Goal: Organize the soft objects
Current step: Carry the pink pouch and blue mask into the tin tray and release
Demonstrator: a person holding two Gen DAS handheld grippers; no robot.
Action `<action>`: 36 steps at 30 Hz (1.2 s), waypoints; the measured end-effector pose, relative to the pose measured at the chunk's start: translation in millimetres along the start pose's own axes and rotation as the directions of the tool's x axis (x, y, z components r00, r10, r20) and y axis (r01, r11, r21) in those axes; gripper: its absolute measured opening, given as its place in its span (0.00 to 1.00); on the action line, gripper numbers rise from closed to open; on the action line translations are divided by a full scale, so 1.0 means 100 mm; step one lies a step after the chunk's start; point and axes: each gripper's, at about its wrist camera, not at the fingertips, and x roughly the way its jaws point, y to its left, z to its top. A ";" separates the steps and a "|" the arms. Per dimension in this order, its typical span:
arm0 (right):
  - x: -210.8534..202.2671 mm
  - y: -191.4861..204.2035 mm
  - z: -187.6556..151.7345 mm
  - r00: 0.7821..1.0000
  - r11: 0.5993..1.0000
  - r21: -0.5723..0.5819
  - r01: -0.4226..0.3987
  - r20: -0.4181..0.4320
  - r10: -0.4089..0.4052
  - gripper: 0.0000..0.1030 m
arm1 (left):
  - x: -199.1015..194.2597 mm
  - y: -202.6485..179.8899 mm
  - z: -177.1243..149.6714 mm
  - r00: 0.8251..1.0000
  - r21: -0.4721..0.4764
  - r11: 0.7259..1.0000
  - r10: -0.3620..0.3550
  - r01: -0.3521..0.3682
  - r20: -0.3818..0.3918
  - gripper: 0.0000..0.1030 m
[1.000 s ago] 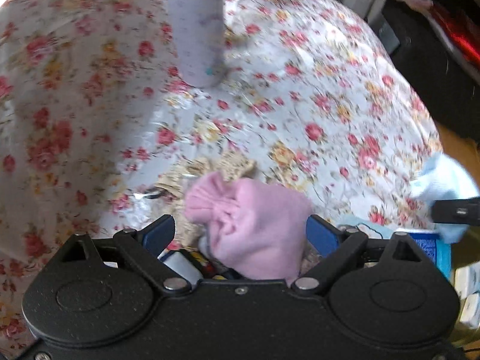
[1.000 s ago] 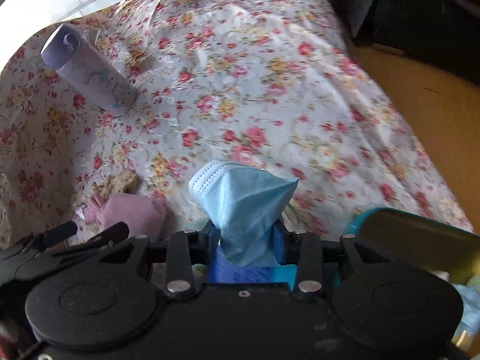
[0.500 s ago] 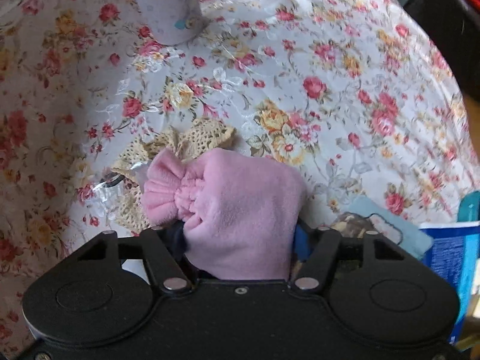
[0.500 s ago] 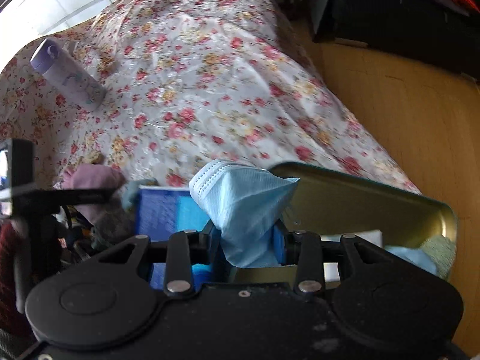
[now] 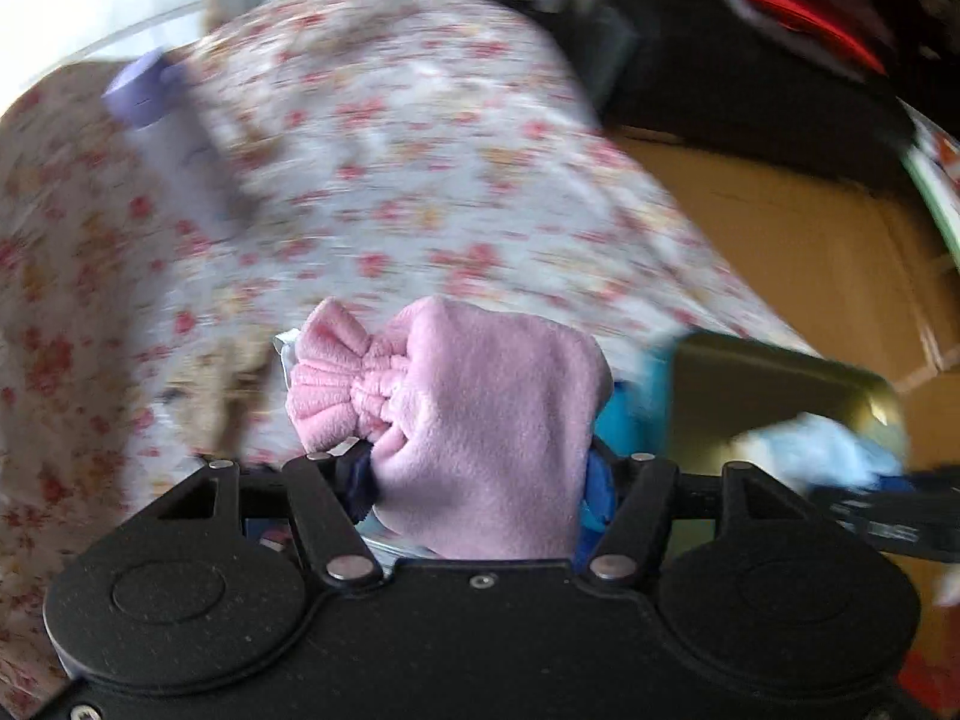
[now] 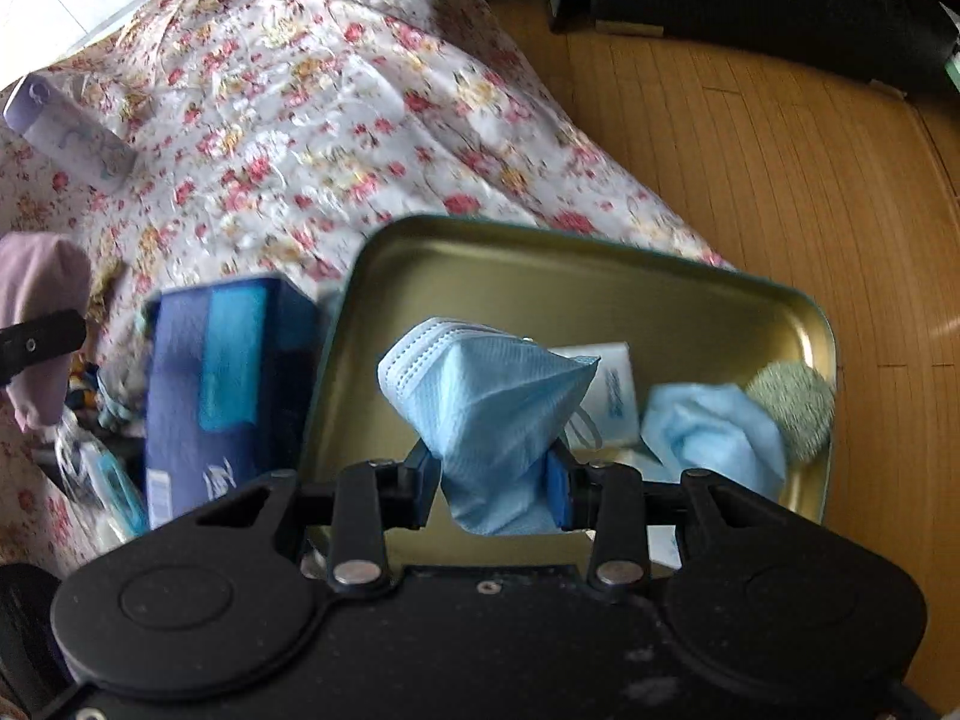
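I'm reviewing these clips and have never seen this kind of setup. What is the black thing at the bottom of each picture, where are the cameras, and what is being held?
No robot here: a person holds a two-finger gripper in each hand, and a fisheye camera on each looks forward along its fingers. The black shape at the bottom is the gripper's own body.

The left wrist view is blurred by motion. The left gripper is shut on a pink fleece pouch.

In the right wrist view, the right gripper is shut on a light blue face mask, held over an open metal tin. Inside the tin lie another blue mask, a white packet and a grey-green round pad.

Beside the tin stands a blue box. All rest on a floral tablecloth, where a lilac bottle also stands.
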 end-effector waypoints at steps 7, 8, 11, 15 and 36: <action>0.00 -0.30 -0.32 1.000 1.000 0.017 -0.016 -0.010 0.017 0.35 | 0.18 -0.73 -0.19 0.998 0.111 0.993 -0.029 0.036 -0.065 0.58; 0.00 -0.36 -0.35 1.000 1.000 0.024 -0.017 -0.011 0.017 0.35 | 0.22 -0.80 -0.21 0.997 0.117 0.992 -0.030 0.039 -0.077 0.58; 0.00 -0.49 -0.44 1.000 0.999 0.035 -0.008 -0.009 0.008 0.35 | 0.35 -0.97 -0.23 0.993 0.133 0.990 -0.035 0.049 -0.110 0.58; 0.01 -0.61 -0.50 1.000 0.998 0.061 -0.007 -0.011 0.008 0.35 | 0.46 -1.14 -0.25 0.991 0.154 0.986 -0.037 0.056 -0.127 0.59; -0.05 -0.50 -0.53 0.998 0.997 0.061 -0.043 0.040 0.040 0.78 | 0.08 -0.90 -0.37 0.999 0.142 0.989 0.046 -0.046 0.008 0.78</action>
